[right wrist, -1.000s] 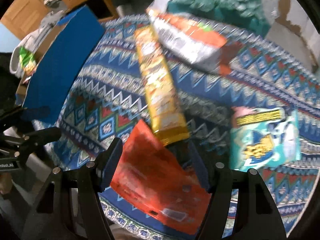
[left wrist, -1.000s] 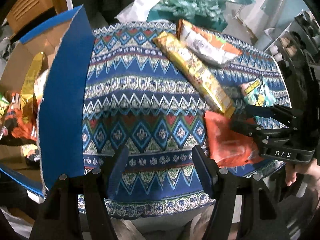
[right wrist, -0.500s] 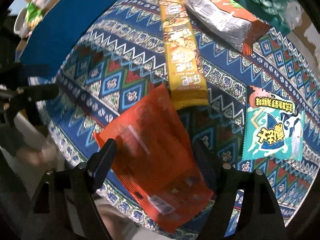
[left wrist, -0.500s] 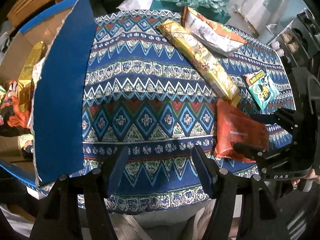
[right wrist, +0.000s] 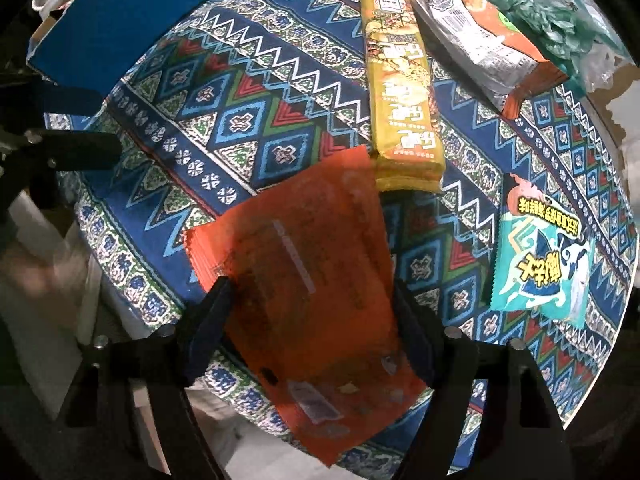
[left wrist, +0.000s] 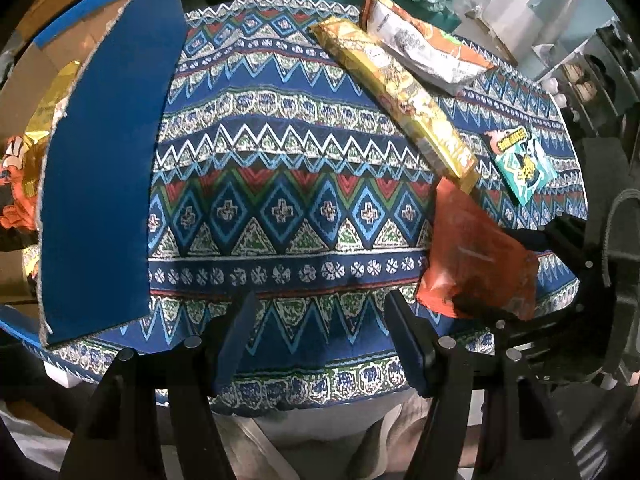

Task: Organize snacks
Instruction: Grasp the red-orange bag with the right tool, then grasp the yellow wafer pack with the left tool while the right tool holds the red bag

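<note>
An orange snack packet (right wrist: 312,280) lies flat near the front edge of the round table, which is covered by a patterned cloth (left wrist: 260,152). My right gripper (right wrist: 310,288) points down over the packet and its jaws are closing. One finger stands at each long side of the packet, and no squeeze shows. In the left wrist view the same packet (left wrist: 472,256) sits between those black fingers. My left gripper (left wrist: 320,300) hangs open and empty over the table's front edge.
A long yellow pack (right wrist: 400,80), a silver-and-orange bag (right wrist: 472,28) and a teal packet (right wrist: 540,264) lie on the cloth beyond. At the left stands a blue cardboard box (left wrist: 104,180) with its flap up and several snacks (left wrist: 36,128) inside. Green plastic bags lie behind the table.
My right gripper has rolled, sunk and shifted so the orange packet now lies squarely between its fingers. The left gripper has hardly moved.
</note>
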A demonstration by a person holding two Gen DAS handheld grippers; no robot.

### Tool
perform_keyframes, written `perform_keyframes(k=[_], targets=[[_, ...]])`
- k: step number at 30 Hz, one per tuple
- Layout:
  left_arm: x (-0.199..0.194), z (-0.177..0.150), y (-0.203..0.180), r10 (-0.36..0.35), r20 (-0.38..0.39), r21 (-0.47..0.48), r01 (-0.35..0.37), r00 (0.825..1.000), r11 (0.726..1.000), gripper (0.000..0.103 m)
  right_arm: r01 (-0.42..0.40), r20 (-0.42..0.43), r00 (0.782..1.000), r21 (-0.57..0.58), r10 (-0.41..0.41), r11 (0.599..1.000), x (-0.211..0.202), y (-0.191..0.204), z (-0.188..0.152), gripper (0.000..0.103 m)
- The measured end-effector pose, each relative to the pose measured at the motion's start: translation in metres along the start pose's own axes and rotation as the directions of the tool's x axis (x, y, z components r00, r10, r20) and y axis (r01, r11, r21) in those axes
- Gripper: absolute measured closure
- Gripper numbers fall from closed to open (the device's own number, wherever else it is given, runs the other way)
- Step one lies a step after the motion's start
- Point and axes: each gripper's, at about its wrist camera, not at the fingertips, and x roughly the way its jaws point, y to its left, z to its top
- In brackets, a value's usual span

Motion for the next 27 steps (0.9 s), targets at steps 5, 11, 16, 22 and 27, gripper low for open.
perform_keyframes(k=[5, 11, 16, 22, 27], targets=[[0.003, 0.002, -0.001, -0.007, -0.009, -0.009, 0.007, 1.0, 1.0, 0.036, 0.018, 0.016, 1.0, 0.036, -0.019, 0.999, -0.007, 0.005, 0.001, 0.05], [0.001, 0.006, 0.0, -0.011, 0.001, -0.025, 0.011, 1.0, 1.0, 0.036, -0.018, 0.034, 0.999, 0.09, 0.015, 0.996, -0.009, 0.004, 0.002, 0.054], [-0.002, 0.01, 0.004, -0.015, 0.014, -0.049, 0.016, 1.0, 0.999, 0.035, -0.048, 0.063, 0.997, 0.111, 0.041, 0.993, -0.018, -0.001, 0.001, 0.054], [-0.005, 0.018, 0.006, -0.03, 0.029, -0.078, 0.032, 0.999, 0.996, 0.034, -0.073, 0.138, 0.989, 0.172, 0.049, 0.982, -0.047, -0.023, 0.004, 0.054], [-0.003, 0.027, 0.004, -0.04, 0.04, -0.11, 0.044, 0.998, 0.993, 0.031, -0.058, 0.194, 0.981, 0.262, 0.006, 0.963, -0.065, -0.049, 0.005, 0.054]])
